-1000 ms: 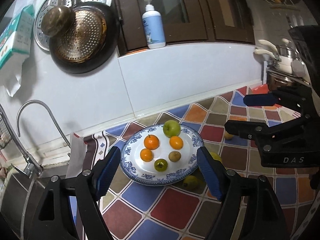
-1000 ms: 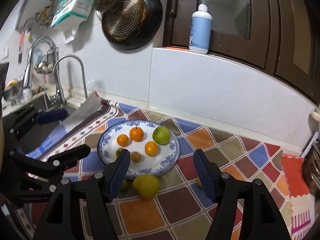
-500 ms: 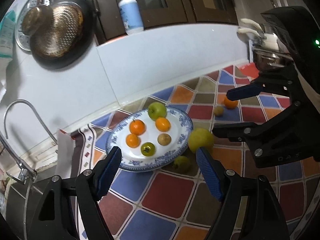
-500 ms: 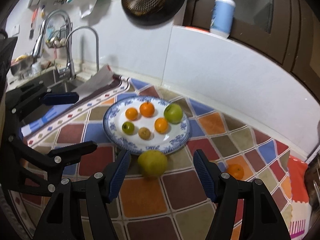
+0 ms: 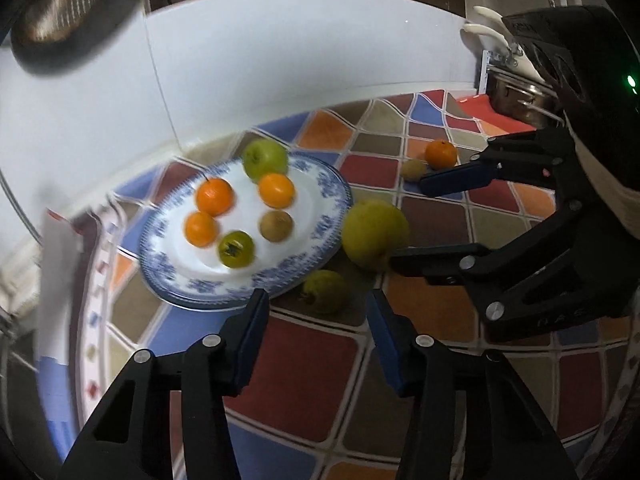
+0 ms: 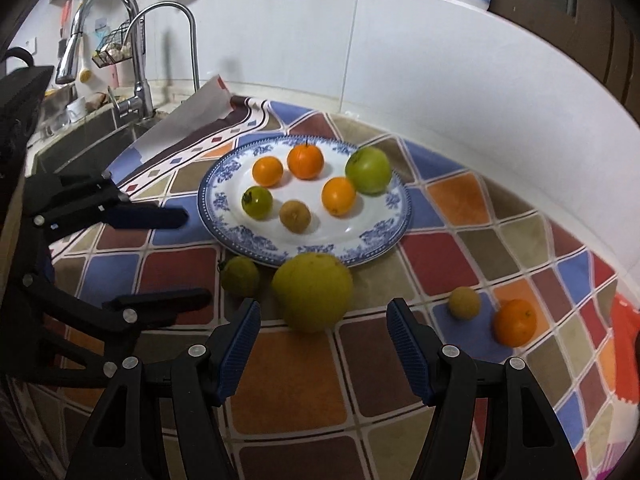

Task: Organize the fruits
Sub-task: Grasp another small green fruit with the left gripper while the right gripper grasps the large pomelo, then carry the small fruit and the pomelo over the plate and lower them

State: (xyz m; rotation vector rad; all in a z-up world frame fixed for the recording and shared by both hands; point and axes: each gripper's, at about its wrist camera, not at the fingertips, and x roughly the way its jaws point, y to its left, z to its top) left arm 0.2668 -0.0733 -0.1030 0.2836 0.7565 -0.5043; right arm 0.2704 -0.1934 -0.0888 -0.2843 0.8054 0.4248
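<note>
A blue-and-white plate [image 6: 380, 236] [image 5: 320, 236] holds several fruits: oranges, a green apple [image 6: 368, 170], a green tomato and a kiwi. A large yellow-green pear [image 6: 313, 291] [image 5: 374, 234] and a small green fruit [image 6: 240, 275] [image 5: 324, 291] lie on the mat just in front of the plate. A small brown fruit [image 6: 464, 303] and an orange [image 6: 514, 322] [image 5: 440, 153] lie to the right. My right gripper [image 6: 322, 316] is open, just short of the pear. My left gripper [image 5: 316, 308] is open, just short of the small green fruit.
A checkered mat [image 6: 288, 380] covers the counter. A sink with taps [image 6: 140, 60] lies at the left. White tiled wall stands behind the plate. A metal pot [image 5: 516, 96] stands at the far right.
Both grippers have moved down and closer to the fruits beside the plate. The left gripper now lines up with the small green fruit, the right with the pear. Both stay open.
</note>
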